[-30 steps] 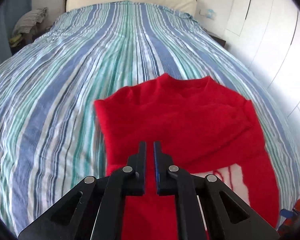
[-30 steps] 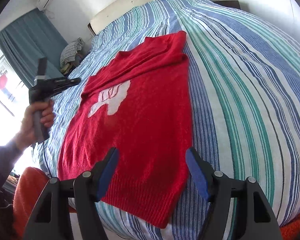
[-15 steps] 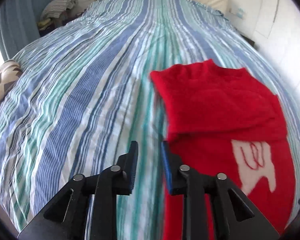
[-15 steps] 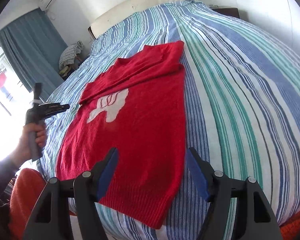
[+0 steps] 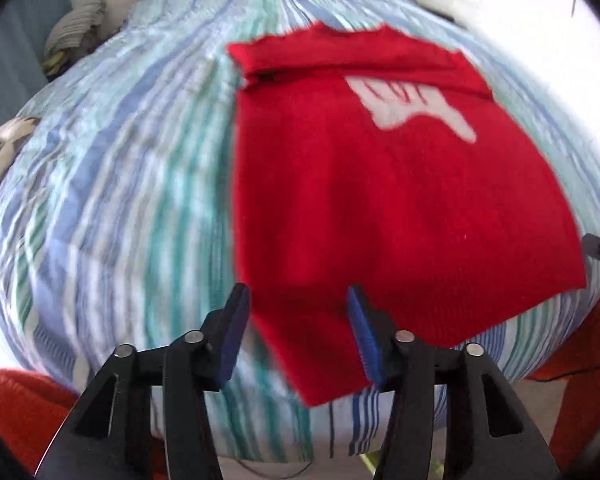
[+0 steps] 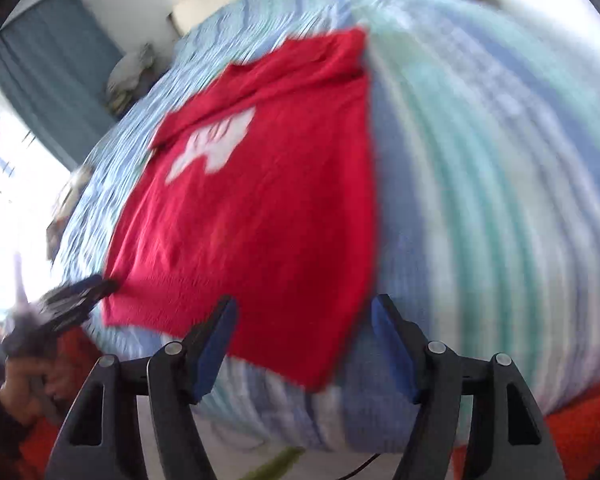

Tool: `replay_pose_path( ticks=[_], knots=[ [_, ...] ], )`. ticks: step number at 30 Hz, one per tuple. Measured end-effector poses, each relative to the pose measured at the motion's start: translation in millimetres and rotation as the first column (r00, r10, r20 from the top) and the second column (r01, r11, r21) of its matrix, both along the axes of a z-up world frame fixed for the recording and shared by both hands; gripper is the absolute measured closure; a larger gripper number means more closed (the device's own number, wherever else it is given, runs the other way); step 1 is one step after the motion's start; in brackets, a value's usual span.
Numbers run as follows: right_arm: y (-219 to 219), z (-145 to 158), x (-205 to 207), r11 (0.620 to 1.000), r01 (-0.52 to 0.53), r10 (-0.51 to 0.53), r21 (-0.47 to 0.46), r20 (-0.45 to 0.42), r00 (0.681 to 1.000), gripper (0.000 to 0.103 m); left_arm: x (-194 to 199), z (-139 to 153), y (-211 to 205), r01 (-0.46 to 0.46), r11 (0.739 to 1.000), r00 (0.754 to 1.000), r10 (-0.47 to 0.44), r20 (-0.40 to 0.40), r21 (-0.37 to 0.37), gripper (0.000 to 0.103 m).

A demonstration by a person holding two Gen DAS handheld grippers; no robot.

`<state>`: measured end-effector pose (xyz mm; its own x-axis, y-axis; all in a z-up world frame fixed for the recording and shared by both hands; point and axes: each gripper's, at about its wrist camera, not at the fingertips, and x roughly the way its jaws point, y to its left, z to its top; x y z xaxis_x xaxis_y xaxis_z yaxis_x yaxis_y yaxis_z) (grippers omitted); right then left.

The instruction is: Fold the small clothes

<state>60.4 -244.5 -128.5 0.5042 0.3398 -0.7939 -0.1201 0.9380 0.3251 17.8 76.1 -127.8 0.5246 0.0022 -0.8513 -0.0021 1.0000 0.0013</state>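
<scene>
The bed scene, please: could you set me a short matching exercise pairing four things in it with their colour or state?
Things:
1. sweater
2. bedspread
3. left gripper
4. curtain

Descriptions:
A. blue, green and white stripes
B. jaws apart over the hem's left corner
C. red, top part folded down
D. plain grey-blue, beside the window

Pairs: 1-C, 2-A, 3-B, 4-D

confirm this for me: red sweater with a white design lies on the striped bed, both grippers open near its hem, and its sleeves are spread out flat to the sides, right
Not quite. The sleeves are not spread out: they are folded in across the top of the red sweater, as the left wrist view shows. The rest holds: the white design, the striped bed, and the left gripper and right gripper open near the hem.
</scene>
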Motion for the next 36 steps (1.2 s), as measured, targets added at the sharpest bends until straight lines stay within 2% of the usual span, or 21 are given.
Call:
replay_pose_path(
  ticks=[1,3,6,9,12,19,30,33,36],
  knots=[
    [-4.3,6.4,-1.4,1.0,0.03,-0.03,-0.001,0.036,0.999,0.034,-3.7,4.5,6.8,-0.029,1.0,0.999,0.029,0.029,-0.013,0.034],
    [-11.9,16.4,-1.5,0.997,0.076,-0.077,0.016,0.086,0.993,0.034,-3.5,10.3,19.9,-0.094,0.995,0.994,0.096,0.054,-0.045,0.03],
    [-10.7,27.4,-2.4,0.995,0.101,-0.098,-0.009,0.153,0.983,0.034,4.9,13.7,30.6,-0.152,0.984,0.987,0.157,0.048,-0.088,0.03],
    [-8.4,33.3,-2.9,0.995,0.088,-0.08,-0.036,0.179,0.981,0.034,5.8,14.5,33.6,-0.174,0.983,0.983,0.177,0.043,-0.062,0.03],
    [-8.6,34.4,-0.3,0.995,0.086,-0.077,-0.043,0.177,0.981,0.034,15.9,14.6,37.3,-0.186,0.982,0.981,0.187,0.042,-0.027,0.03],
    [-11.4,27.8,0.1,0.994,0.11,-0.104,-0.028,0.164,0.981,0.034,11.6,12.9,39.4,-0.189,0.981,0.981,0.186,0.058,0.053,0.027],
    [-8.7,22.5,3.5,0.995,0.097,-0.092,-0.031,0.149,0.985,0.034,13.8,4.3,38.6,-0.183,0.979,0.983,0.18,0.036,0.091,0.026],
    [-19.5,29.9,6.6,0.993,0.111,-0.115,0.035,0.121,0.986,0.034,12.0,2.3,44.5,-0.18,0.983,0.984,0.179,0.011,0.031,0.024],
    [-30.6,39.1,10.6,0.989,0.072,-0.081,0.126,0.07,0.994,0.034,10.4,-4.8,52.9,-0.187,0.98,0.982,0.184,-0.044,-0.063,0.024]
  ],
)
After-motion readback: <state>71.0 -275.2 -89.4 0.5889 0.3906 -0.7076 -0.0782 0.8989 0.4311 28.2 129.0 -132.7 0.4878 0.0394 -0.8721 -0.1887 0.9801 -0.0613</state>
